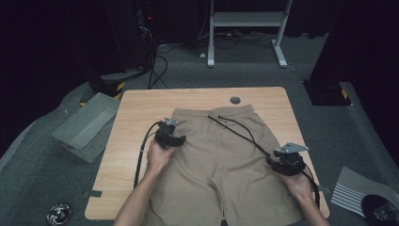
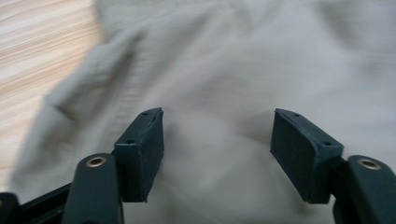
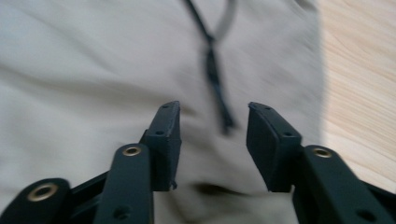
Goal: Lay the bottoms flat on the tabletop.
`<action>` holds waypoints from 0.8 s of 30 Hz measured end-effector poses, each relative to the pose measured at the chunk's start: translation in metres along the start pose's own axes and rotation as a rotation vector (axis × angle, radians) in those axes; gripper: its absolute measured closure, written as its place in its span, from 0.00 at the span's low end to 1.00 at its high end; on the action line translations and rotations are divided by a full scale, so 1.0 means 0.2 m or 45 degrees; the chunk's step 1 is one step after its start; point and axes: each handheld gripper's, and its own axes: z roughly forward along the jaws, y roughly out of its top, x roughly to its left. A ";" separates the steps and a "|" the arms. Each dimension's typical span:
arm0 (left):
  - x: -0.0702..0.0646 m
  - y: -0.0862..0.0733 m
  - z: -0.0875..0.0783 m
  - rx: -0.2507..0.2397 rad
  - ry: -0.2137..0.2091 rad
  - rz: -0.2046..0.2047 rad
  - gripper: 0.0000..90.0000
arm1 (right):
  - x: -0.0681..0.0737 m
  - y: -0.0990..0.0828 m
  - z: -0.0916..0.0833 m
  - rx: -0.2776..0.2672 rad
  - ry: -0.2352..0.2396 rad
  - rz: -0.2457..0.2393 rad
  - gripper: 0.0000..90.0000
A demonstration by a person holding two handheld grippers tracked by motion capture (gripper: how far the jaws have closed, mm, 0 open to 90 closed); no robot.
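Observation:
A pair of khaki shorts [image 1: 221, 155] lies flat on the wooden table [image 1: 141, 103], waistband toward the far edge, with a black drawstring [image 1: 240, 129] trailing across the right leg. My left gripper [image 1: 181, 139] hovers over the shorts' left side, jaws open above bare cloth [image 2: 224, 84]. My right gripper [image 1: 273, 157] is over the right leg near its outer edge, open too, with the drawstring [image 3: 215, 74] lying just beyond its fingertips. Nothing sits between either pair of pads.
A grey bin [image 1: 87, 125] stands on the floor left of the table. A round cable port [image 1: 235, 100] is set in the table's far edge. A white desk frame [image 1: 247, 28] stands behind, and a striped mat [image 1: 350, 190] lies at the lower right.

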 end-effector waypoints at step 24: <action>-0.09 -0.10 0.05 -0.011 0.015 0.037 0.35 | 0.15 0.15 0.29 0.068 0.139 -0.047 0.49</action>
